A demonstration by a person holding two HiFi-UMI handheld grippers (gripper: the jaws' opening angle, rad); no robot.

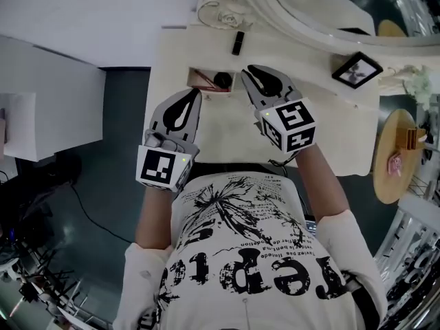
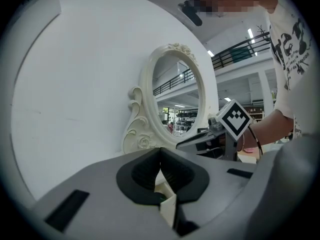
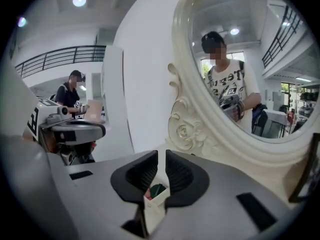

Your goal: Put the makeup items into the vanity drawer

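Observation:
The cream vanity table (image 1: 323, 129) has a small drawer (image 1: 201, 89) standing open near its back left. Inside lie a black round item (image 1: 222, 81) and a thin reddish stick (image 1: 204, 79). A black tube (image 1: 237, 43) lies on the tabletop behind the drawer, by the mirror's base. My left gripper (image 1: 192, 98) hovers just in front of the drawer, shut and empty. My right gripper (image 1: 249, 73) hangs beside the drawer's right end, jaws almost together with nothing between them. In the right gripper view the drawer's corner (image 3: 154, 204) shows below the pads.
An ornate oval mirror (image 2: 175, 96) rises at the table's back. A black picture frame (image 1: 357, 69) lies at the back right. A round wooden side table (image 1: 402, 153) stands to the right, and a white cabinet (image 1: 41, 108) to the left over dark floor.

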